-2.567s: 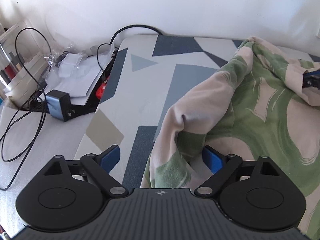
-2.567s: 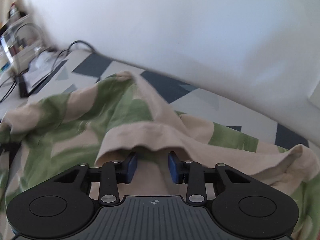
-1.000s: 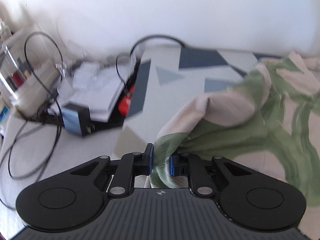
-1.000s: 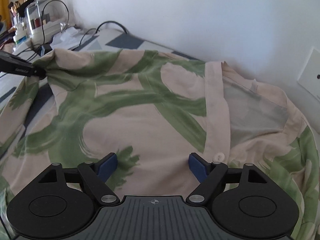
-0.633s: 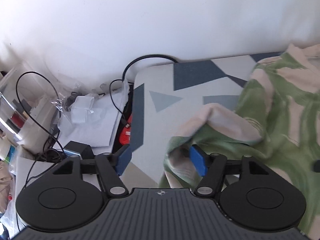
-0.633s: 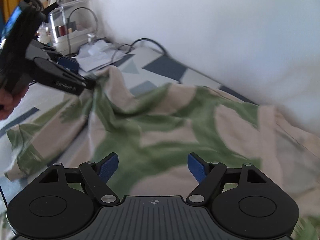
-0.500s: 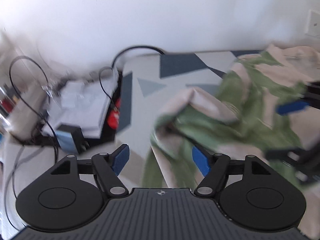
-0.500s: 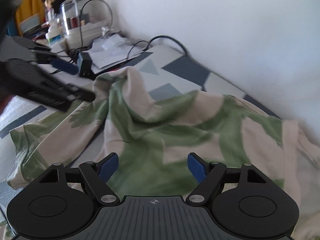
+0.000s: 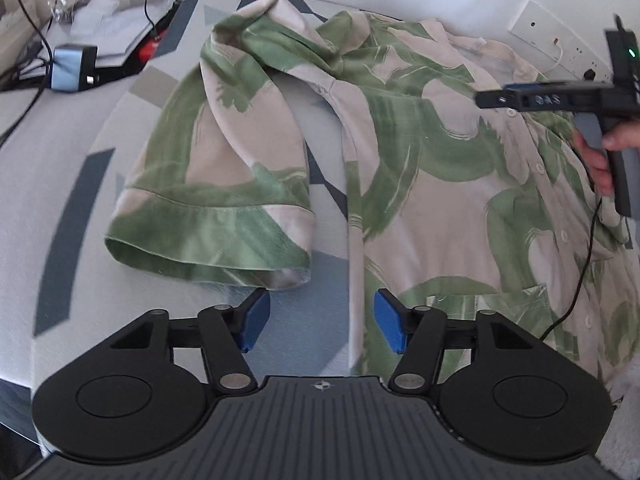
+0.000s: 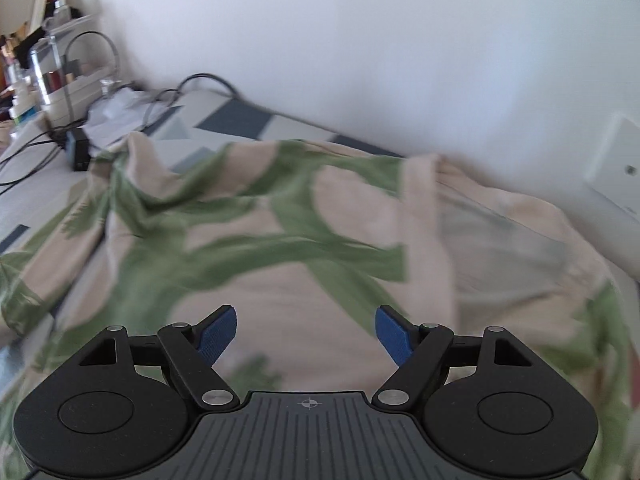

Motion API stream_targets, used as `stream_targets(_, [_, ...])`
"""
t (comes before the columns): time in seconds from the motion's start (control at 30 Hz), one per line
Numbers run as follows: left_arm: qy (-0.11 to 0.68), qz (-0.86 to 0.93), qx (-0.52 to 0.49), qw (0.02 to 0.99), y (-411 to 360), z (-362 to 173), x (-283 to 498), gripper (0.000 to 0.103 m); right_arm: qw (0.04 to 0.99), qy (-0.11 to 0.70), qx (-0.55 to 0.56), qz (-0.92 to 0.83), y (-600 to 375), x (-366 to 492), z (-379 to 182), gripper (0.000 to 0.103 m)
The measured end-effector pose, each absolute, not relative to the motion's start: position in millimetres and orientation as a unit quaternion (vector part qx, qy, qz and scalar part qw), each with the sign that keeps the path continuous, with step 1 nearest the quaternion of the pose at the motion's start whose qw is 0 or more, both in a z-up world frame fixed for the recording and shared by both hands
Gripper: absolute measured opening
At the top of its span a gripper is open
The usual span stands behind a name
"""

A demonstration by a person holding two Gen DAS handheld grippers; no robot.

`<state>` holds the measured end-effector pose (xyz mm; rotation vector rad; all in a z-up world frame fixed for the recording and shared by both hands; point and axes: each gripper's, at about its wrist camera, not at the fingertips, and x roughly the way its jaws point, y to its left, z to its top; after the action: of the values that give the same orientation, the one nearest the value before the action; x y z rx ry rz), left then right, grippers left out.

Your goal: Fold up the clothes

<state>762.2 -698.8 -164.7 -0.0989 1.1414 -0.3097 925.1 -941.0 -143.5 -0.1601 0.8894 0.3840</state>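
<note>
Change since a second ago: left gripper (image 9: pixel 320 320) has let go of the sleeve (image 9: pixel 212 216) it pinched and drawn back.

Left gripper: jaws about half apart and closing, nothing between the blue pads (image 9: pixel 253 319); sleeve cuff lies just beyond them at 11 o'clock, untouched.

Right gripper (image 10: pixel 306 332): jaws wide, empty, hanging over the shirt's front; seen from the left wrist at 2 o'clock, a hand (image 9: pixel 600 152) on its handle.

Shirt (image 9: pixel 432 184): beige with green leaf print, buttoned, spread on a grey-and-blue patterned bedcover (image 9: pixel 48 168), sleeve folded out at 10 o'clock.

Charger (image 9: pixel 72 67) and cables at 11 o'clock.
</note>
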Motion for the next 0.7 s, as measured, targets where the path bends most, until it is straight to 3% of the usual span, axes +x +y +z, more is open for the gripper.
stream_targets(0.57, [0.499,-0.159,0.040,0.851,-780.9,-143.7,837.6,0.058,0.915,0.396,0.003,0.071,-1055.1,868.8,-117.0,0.074])
stream_targets(0.7, [0.494,-0.165,0.060,0.852,-803.9,-140.3,851.3,0.065,0.924,0.380,0.039,0.013,-1107.0,850.1,-102.6,0.074])
